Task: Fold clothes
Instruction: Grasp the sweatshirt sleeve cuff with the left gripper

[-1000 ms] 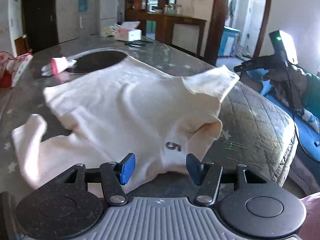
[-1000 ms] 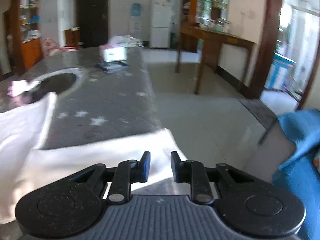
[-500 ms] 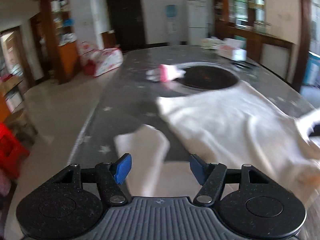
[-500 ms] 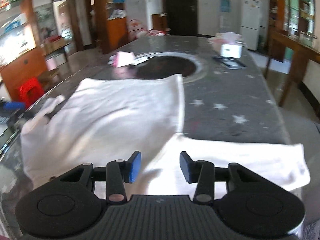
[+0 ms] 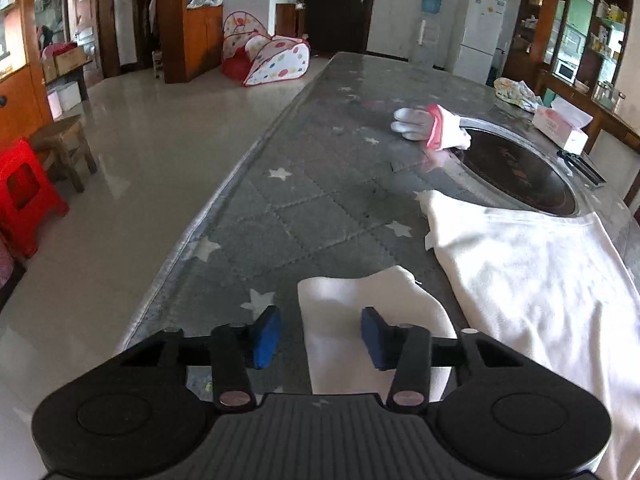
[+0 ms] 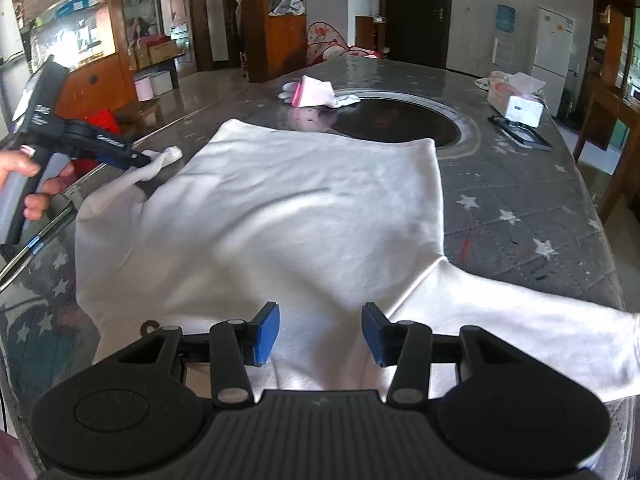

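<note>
In the left wrist view, the left hand-held gripper [image 5: 320, 338] hangs over the near left edge of the grey star-patterned surface [image 5: 304, 216]; its blue pads [image 5: 266, 336] stand apart and have just been closing, with the end of a white sleeve [image 5: 360, 300] lying between them, though neither pad presses on the cloth. The body of the white long-sleeved shirt [image 5: 532, 280] spreads to the right, its far hem reaching the dark round inset [image 5: 516, 176] in the surface. Pink and white gloves [image 5: 432, 128] lie beyond it, and a tissue box [image 5: 562, 130] sits near the far right edge. In the right wrist view, the right hand-held gripper [image 6: 320, 334] is released, its jaws having just been opening above the near part of the shirt [image 6: 304, 208], which lies flat across the middle of the surface with one sleeve [image 6: 520, 320] stretched along the near right edge. At the left edge, the other gripper [image 6: 140, 158] meets the tip of the opposite sleeve, carried by a hand [image 6: 28, 184].
</note>
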Action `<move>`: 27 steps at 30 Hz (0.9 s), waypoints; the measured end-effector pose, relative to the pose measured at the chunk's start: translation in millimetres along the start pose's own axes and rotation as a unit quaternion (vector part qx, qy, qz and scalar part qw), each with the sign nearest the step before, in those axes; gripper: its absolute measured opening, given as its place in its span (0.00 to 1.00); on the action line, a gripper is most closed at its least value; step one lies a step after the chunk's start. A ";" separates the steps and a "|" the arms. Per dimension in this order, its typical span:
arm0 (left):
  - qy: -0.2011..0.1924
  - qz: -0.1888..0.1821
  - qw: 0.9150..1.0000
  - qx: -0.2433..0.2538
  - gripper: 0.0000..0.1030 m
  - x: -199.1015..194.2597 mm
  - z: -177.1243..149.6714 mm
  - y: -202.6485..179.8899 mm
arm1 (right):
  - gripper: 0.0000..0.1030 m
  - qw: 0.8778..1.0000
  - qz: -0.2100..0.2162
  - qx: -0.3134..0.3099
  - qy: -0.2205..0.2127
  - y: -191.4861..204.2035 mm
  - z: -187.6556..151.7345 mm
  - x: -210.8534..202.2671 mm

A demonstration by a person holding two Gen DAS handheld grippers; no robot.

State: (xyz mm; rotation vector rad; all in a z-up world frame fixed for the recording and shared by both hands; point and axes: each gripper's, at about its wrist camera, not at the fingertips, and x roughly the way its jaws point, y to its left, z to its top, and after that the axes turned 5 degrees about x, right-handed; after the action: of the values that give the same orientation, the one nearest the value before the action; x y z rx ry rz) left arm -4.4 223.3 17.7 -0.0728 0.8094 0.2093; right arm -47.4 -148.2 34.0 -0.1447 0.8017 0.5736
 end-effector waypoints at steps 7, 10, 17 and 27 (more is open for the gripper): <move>-0.011 0.036 0.999 -0.023 0.05 -14.2 -4.3 14.9 | 0.50 1.000 0.005 -0.029 0.011 9.8 -2.7 -2.1; -0.030 0.066 0.997 -0.040 0.04 -32.2 -12.1 30.4 | 0.53 0.999 0.010 -0.044 0.019 15.1 -8.1 -1.8; -0.019 0.009 0.997 -0.071 0.14 -48.2 -22.8 48.9 | 0.54 0.998 0.010 -0.056 0.024 21.8 -13.9 -2.4; -0.015 -0.002 0.999 -0.031 0.47 -17.1 -3.0 13.4 | 0.57 0.998 0.004 -0.059 0.025 24.4 -13.7 -3.3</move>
State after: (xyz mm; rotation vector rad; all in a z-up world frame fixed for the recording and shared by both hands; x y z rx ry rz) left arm -20.9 233.3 28.3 -0.1290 0.7739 0.2300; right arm -71.0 -133.7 29.0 -0.2656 0.8180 0.6280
